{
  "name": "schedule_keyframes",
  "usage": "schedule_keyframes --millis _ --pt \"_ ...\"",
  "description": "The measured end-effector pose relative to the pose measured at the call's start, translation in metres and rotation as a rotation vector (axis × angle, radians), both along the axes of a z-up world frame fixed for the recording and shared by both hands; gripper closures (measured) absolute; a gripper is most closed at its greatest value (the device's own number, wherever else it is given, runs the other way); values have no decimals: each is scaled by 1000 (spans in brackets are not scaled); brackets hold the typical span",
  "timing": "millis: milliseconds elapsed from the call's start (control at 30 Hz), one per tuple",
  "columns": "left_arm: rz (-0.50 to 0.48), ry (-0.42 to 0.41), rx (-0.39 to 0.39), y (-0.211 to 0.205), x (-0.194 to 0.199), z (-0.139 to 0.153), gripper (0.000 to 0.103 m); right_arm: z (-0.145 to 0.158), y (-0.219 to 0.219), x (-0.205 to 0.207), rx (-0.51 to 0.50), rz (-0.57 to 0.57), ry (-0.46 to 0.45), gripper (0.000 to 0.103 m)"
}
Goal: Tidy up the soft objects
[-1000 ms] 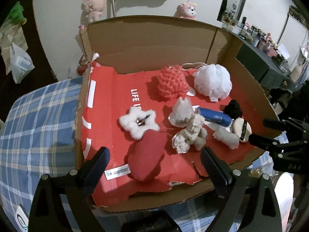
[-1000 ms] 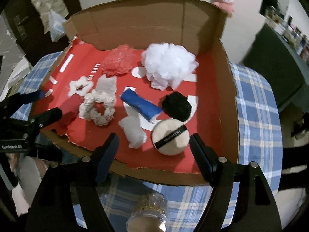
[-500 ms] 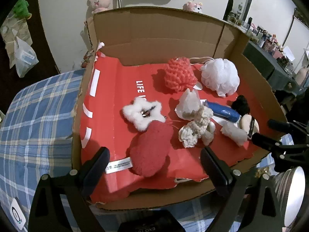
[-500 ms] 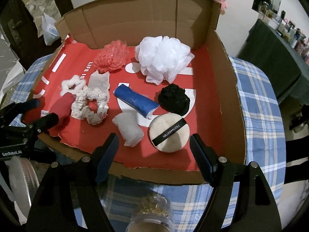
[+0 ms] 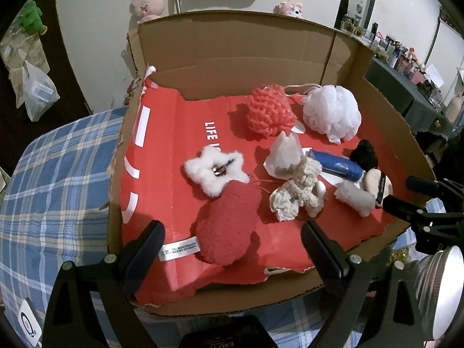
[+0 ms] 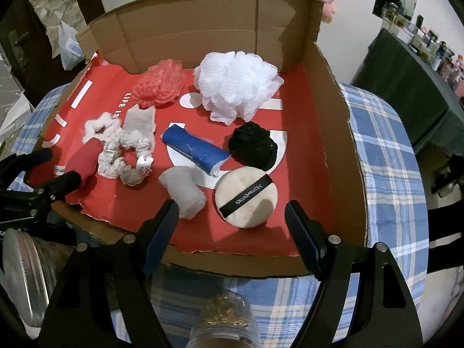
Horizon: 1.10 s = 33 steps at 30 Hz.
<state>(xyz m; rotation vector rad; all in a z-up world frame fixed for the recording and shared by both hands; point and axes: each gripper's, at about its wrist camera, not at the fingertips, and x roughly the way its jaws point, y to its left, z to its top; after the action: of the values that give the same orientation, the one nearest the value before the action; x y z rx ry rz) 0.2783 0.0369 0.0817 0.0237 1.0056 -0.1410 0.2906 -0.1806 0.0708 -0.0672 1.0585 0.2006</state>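
Right wrist: cardboard box [image 6: 333,92] holds powder puff [image 6: 246,200] and sponges; both grippers wide, empty.

In front of me, in the open cardboard box [image 6: 345,133] with its red paper lining, lie the soft things. At the back sit a coral-red knitted mesh puff [image 5: 271,110] and, just beside it, a white frilly bath pouf [image 6: 236,82] with a cord loop. Nearer me I see a white fluffy star-shaped hair clip [image 5: 216,171], touching a dark red fuzzy plush pad [image 5: 227,226]. Next comes a cream chunky yarn scrunchie [image 6: 123,156], with a crumpled white tissue-like piece [image 5: 285,155] behind it. A blue rolled cloth [image 6: 194,148] lies slantwise, a black fluffy pompom [image 6: 253,146] beside it, a round beige powder puff with a black band [image 6: 246,197] flat below, and a small white foam roll [image 6: 184,191] to its left.
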Motion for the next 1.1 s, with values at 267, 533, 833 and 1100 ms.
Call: schedule_keyframes --millis 267,533,833,1100 --pt "4 2 -8 2 0 -1 6 0 1 -1 -3 5 -12 28" --pt "11 1 -16 3 0 -1 6 0 2 -3 -8 6 -18 28" --pt "14 2 -13 4 1 -1 6 1 2 -4 -10 5 -25 28" --pt "17 2 -13 4 1 -1 6 1 2 -5 -13 5 -28 28"
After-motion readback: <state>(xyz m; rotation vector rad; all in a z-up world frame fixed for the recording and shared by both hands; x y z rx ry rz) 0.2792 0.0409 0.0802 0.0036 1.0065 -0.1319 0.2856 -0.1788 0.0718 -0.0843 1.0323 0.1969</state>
